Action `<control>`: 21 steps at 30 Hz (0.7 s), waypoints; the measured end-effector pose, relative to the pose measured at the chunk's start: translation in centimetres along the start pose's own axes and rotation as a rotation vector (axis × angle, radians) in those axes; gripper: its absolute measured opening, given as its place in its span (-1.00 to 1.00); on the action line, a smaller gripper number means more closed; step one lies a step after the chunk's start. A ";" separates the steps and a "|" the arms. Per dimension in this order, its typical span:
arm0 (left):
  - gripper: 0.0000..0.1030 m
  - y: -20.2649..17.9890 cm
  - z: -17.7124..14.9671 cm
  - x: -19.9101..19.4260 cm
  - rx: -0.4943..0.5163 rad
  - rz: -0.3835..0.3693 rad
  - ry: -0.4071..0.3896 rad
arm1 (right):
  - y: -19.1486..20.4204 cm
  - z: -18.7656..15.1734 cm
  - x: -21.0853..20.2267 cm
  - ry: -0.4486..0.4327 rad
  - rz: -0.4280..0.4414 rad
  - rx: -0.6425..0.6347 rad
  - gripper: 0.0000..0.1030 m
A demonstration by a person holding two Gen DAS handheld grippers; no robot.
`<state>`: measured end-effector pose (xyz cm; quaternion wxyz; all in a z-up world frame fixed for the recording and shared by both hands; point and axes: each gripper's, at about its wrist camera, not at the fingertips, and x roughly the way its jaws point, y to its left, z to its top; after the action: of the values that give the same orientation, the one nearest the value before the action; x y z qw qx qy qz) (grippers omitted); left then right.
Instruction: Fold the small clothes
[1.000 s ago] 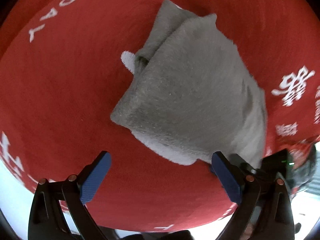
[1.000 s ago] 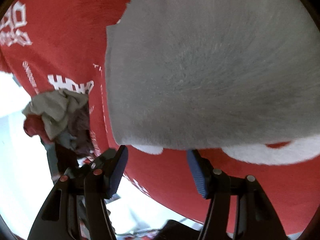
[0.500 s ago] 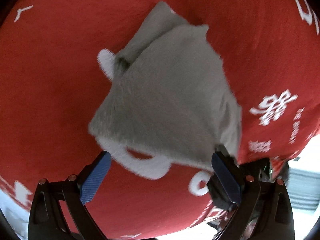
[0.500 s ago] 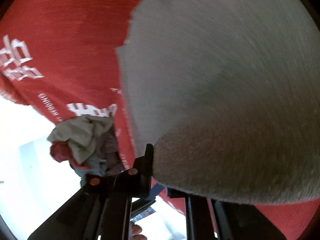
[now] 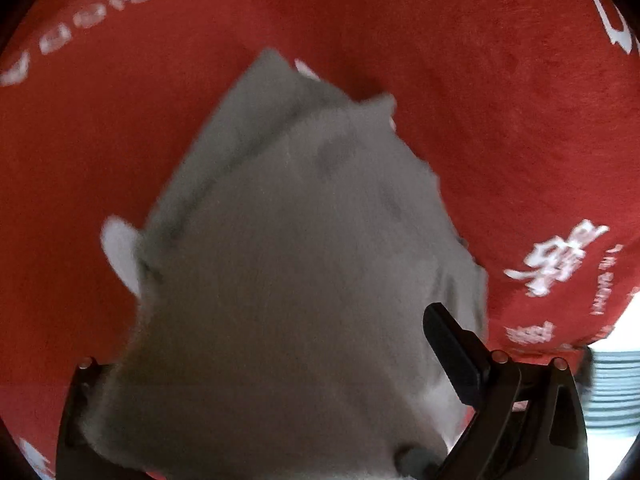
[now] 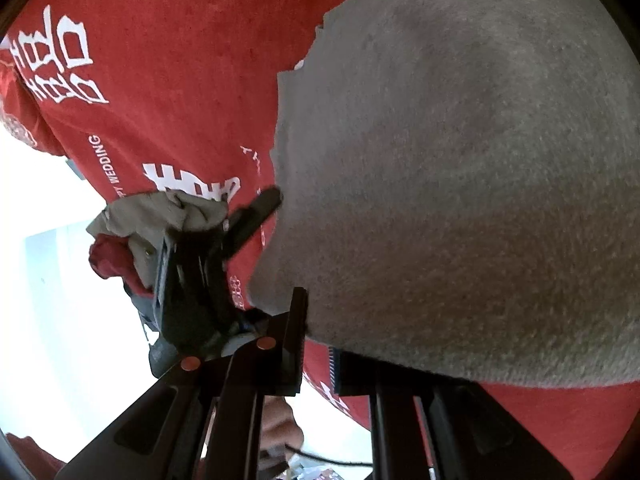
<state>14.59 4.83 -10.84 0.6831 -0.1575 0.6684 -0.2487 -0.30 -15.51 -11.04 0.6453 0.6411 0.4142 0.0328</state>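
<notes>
Lying on the red tabletop cloth, the folded grey garment has its near edge clenched by the right tool. The left tool stands wide apart with the garment draped between its fingers; its hold cannot be told.

I see the folded garment lying on the tablecloth; left of the garment, by the cloth's edge, sits a clothes pile.

My counter carries a red cloth with white lettering; on it lie a grey garment and a clothes pile.
</notes>
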 end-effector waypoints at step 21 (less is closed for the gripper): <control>-0.58 -9.2 -5.9 0.1 0.905 0.549 -0.260 | 10.0 9.5 -2.9 0.148 -0.314 -0.354 0.41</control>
<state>7.59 -2.16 -6.22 0.7995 0.3030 0.4213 -0.3026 8.13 -23.03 -2.63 0.7126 0.4416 0.5427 0.0512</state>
